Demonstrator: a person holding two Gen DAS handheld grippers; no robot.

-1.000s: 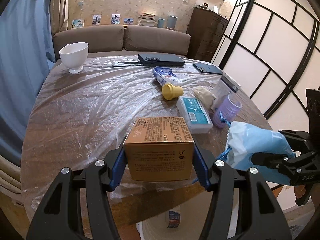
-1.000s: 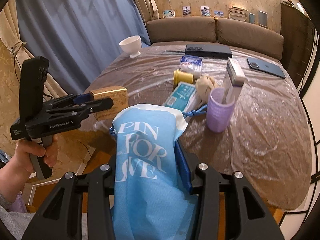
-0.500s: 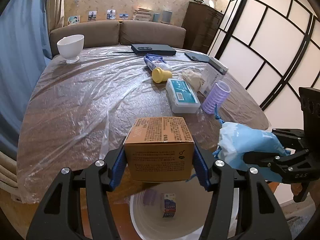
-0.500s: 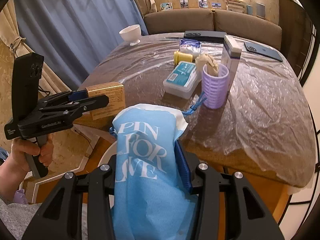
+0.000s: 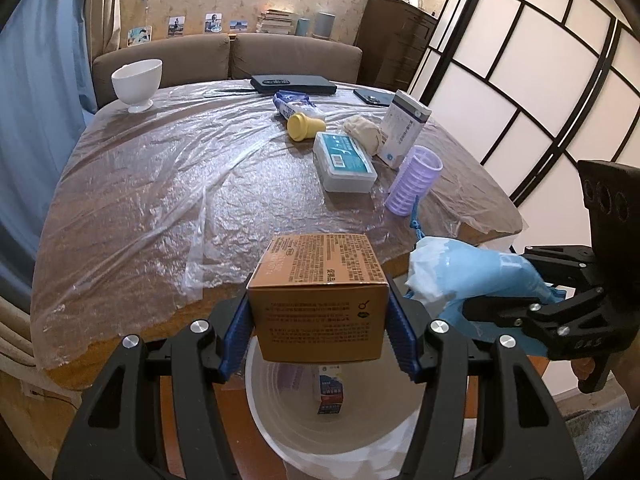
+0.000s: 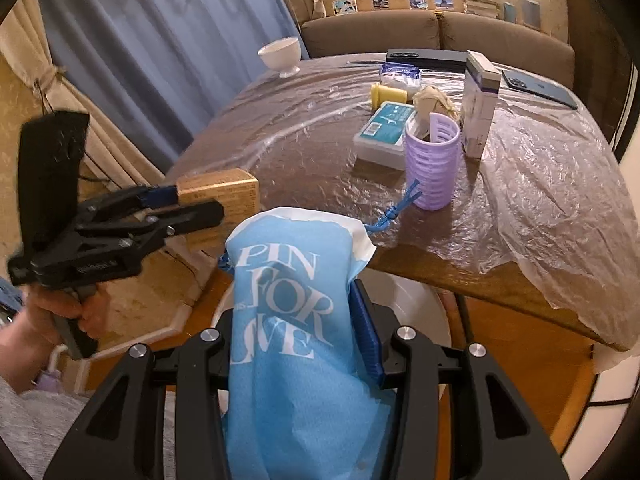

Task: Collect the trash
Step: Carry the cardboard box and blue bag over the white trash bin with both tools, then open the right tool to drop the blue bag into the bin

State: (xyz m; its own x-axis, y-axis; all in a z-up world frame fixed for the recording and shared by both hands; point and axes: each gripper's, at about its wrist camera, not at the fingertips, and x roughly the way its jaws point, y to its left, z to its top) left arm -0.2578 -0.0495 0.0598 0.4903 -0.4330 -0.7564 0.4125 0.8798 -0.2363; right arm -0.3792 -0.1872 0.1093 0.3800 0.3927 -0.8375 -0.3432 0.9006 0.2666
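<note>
Plainly, left tongs (image 5: 318, 320) clench one brown box (image 5: 320, 300), right tongs (image 6: 292, 344) one blue bag (image 6: 296, 320), above one white bin (image 5: 332, 412).

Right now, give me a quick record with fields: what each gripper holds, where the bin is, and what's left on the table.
left gripper: shut on brown box, above the bin
right gripper: shut on blue bag
bin: white, on the floor at the table edge; a small carton inside
table: plastic-covered; holds bowl, yellow cup, teal-lidded box, purple cup, white carton
</note>
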